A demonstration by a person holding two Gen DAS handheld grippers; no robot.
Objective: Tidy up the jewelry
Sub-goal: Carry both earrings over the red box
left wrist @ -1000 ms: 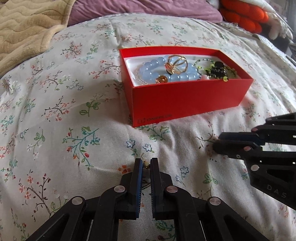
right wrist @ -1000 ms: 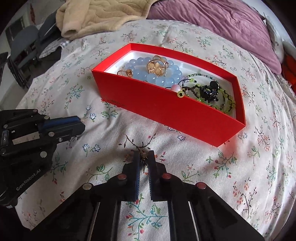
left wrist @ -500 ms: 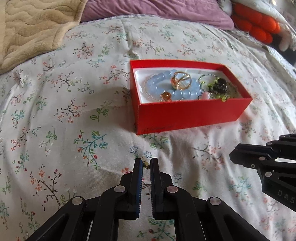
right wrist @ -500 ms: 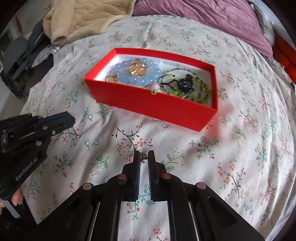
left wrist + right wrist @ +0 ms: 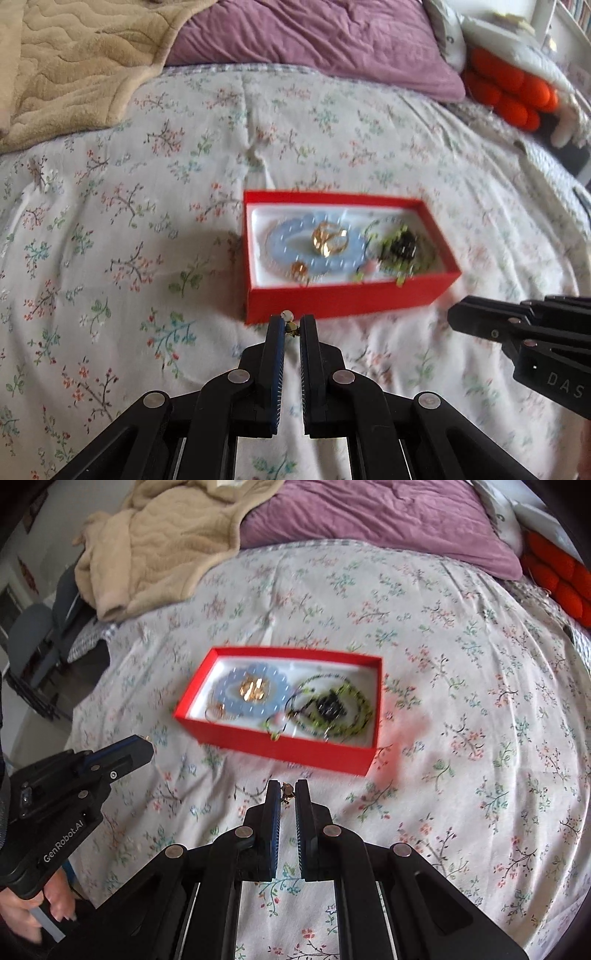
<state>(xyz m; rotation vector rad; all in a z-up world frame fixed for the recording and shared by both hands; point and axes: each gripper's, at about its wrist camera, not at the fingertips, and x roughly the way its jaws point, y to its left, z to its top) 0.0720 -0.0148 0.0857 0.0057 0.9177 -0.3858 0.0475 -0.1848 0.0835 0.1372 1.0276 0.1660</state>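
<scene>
Both tongs are held out side by side, level and pointing forward. The left tongs (image 5: 291,328) are pinched nearly closed on a tiny earring (image 5: 290,325); the right tongs (image 5: 287,792) likewise grip a small earring (image 5: 286,790) at their tips.

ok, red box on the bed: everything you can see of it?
The red box is a shallow rectangular tray without a lid, cardboard by the look, with red outer walls and a white lining. It lies flat on the floral bedspread. Inside, a pale blue bead bracelet with gold pieces sits at one end and a tangle of green and black beads at the other. Neither tool touches it. Motion blur hides any print.
</scene>
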